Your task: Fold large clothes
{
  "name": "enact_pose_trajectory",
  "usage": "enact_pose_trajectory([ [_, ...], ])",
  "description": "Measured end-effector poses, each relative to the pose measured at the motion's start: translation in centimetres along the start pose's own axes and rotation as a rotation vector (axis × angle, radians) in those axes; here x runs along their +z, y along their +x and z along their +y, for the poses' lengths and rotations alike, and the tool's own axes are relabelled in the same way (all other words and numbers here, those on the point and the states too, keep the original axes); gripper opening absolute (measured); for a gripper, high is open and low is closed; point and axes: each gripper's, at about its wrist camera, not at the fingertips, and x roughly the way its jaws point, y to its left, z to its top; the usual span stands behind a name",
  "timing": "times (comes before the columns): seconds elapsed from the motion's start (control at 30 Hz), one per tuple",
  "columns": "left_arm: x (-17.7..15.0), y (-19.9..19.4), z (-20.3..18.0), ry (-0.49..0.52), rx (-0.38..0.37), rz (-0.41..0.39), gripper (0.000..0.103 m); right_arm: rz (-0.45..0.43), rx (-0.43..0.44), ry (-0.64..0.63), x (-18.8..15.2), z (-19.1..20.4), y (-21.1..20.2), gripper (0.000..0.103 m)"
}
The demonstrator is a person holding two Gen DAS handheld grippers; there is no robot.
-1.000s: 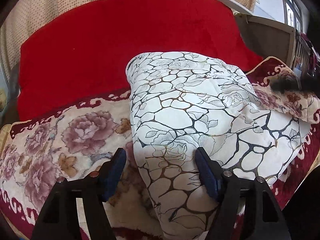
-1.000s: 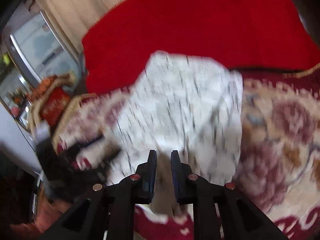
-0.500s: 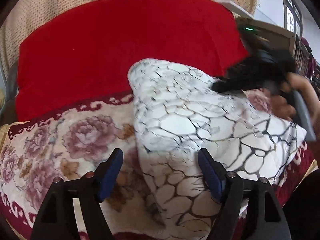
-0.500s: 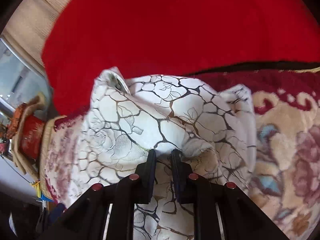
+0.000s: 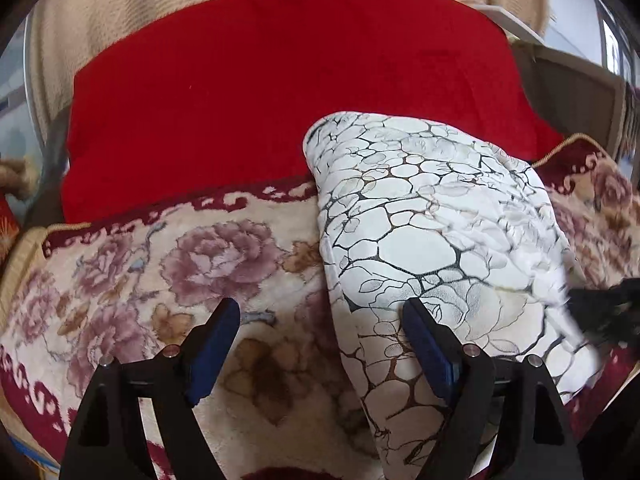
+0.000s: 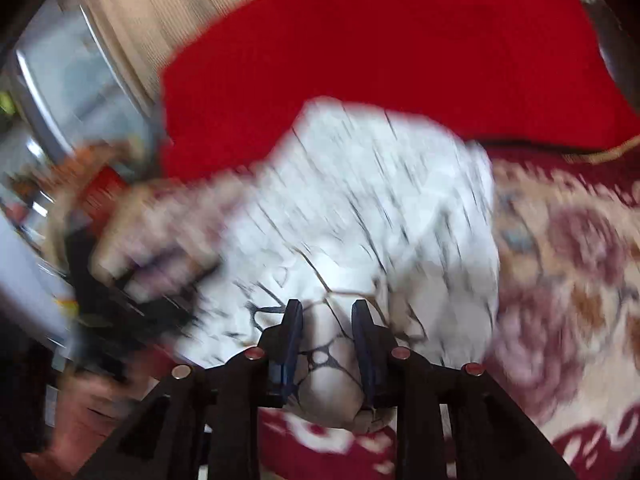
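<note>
— Where, exactly, is the white crackle-print garment [image 5: 432, 216]?
— Folded on the floral blanket [image 5: 160, 264], against the red cushion [image 5: 280, 92].
— And the jaws?
— Left gripper [image 5: 320, 328] wide, just opening, pressing nothing. Right gripper [image 6: 326, 320] just opening, cloth between, grip unclear through blur.

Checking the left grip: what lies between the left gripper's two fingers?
In the left wrist view, the left gripper spans flowered blanket and the left edge of the white crackle-print garment; neither pad presses it.
</note>
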Motion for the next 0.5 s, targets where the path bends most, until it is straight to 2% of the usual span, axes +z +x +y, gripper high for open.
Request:
enact_pose_trajectory([
  [0.1, 0.1, -0.7, -0.1, 0.008, 0.013, -0.015, 0.084, -0.04, -0.004, -0.001, -1.1, -0.5, 0.5, 0.03],
  [0.17, 0.3, -1.0, 0.1, 0.004, 0.015, -0.022, 0.084, -0.068, 0.008, -0.004, -0.7, -0.3, -1.0, 0.03],
  [0.23, 0.5, -1.4, 0.3, 0.0, 0.025, -0.024, 0.084, -0.133, 0.026, -0.001, -0.6, -0.2, -3.5, 0.033],
  [0.27, 0.7, -1.5, 0.4, -0.004, 0.031, -0.026, 0.084, -0.177, 0.024, -0.007, -0.6, -0.2, -4.7, 0.045],
  [0.3, 0.8, -1.7, 0.5, -0.009, 0.035, -0.032, 0.084, -0.229, 0.013, -0.013, -0.5, 0.1, -5.6, 0.077],
  [0.33, 1.0, -2.1, 0.7, -0.017, 0.038, -0.04, 0.084, -0.277, 0.002, -0.011, -0.6, 0.2, -6.4, 0.088],
  [0.4, 1.2, -2.6, 0.8, -0.026, 0.044, -0.048, 0.084, -0.39, -0.014, -0.003, -1.2, -0.1, -8.1, 0.091],
  [0.5, 1.4, -3.9, 0.9, -0.026, 0.084, -0.083, 0.091, -0.443, -0.06, 0.005, -1.3, -0.3, -9.2, 0.091],
])
